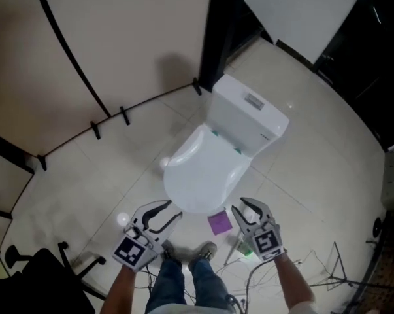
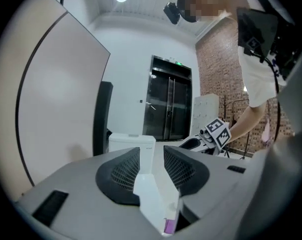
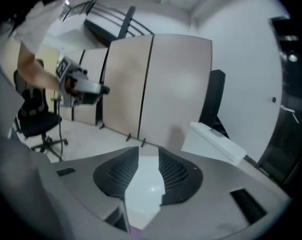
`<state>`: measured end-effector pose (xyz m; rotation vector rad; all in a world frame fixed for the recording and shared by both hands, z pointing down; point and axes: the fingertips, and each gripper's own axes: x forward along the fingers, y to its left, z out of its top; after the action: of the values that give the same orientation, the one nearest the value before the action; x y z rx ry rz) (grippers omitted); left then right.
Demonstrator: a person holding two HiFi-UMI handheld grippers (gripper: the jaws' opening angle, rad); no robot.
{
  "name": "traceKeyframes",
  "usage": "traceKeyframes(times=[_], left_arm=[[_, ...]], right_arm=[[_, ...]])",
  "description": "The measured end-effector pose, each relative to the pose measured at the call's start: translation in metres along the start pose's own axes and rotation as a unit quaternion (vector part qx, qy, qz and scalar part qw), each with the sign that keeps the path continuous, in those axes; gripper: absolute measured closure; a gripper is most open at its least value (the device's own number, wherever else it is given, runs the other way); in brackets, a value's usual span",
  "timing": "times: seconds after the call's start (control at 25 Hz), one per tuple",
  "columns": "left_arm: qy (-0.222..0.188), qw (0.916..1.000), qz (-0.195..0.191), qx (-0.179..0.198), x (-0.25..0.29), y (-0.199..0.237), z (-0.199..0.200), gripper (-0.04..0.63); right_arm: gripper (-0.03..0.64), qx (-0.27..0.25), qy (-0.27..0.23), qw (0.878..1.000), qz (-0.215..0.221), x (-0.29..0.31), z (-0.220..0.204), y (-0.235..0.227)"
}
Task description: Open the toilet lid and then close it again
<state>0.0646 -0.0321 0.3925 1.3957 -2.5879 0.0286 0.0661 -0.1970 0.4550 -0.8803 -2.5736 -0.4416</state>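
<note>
closed toilet lid [image 1: 203, 172], seen from above in the head view: it lies flat over the bowl, so seat and bowl are hidden beneath it. the white tank [image 1: 246, 113] stands just behind it, with a flush plate on top whose detail is too small to read.

left gripper [image 1: 174, 210]: held just off the lid's front edge, at its left. its own view shows the jaws apart with nothing between the pads; only a strip of the lid and the tank shows through the gap.

right gripper [image 1: 238, 204]: held just off the front edge, at the right. its jaws also stand apart and empty, and in its view the lid fills the gap as a pale blur. neither gripper touches the lid.

purple square [image 1: 219, 222]: flat on the floor [image 1: 301, 169] between the two grippers; what it is cannot be told. a small green spot beside the right gripper is mostly covered.

the person's shoes [image 1: 190, 250] and forearms are cut off by the lower edge. a beige partition [image 1: 118, 44] curves behind the toilet. an office chair [image 1: 27, 273] at lower left and cables [image 1: 308, 267] at lower right run out of frame.
</note>
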Motion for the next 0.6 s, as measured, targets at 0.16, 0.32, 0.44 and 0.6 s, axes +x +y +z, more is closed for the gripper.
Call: traceKeyframes(times=[0.16, 0.32, 0.44, 0.6], left_arm=[[-0.026, 0.9988, -0.04, 0.014, -0.013, -0.021, 0.068, 0.449], [-0.049, 0.9952, -0.081, 0.025, -0.03, -0.044, 0.109, 0.449], [-0.045, 0.9927, -0.105, 0.037, -0.041, -0.062, 0.114, 0.449], [-0.029, 0.9908, -0.129, 0.026, -0.046, -0.081, 0.103, 0.449]], right_arm=[[0.494, 0.049, -0.053, 0.997, -0.019, -0.048, 0.07, 0.018], [0.499, 0.07, -0.082, 0.993, -0.043, -0.08, 0.109, 0.03], [0.499, 0.116, -0.127, 0.984, -0.054, -0.104, 0.134, 0.038], [0.511, 0.169, -0.182, 0.967, -0.056, -0.129, 0.144, 0.049]])
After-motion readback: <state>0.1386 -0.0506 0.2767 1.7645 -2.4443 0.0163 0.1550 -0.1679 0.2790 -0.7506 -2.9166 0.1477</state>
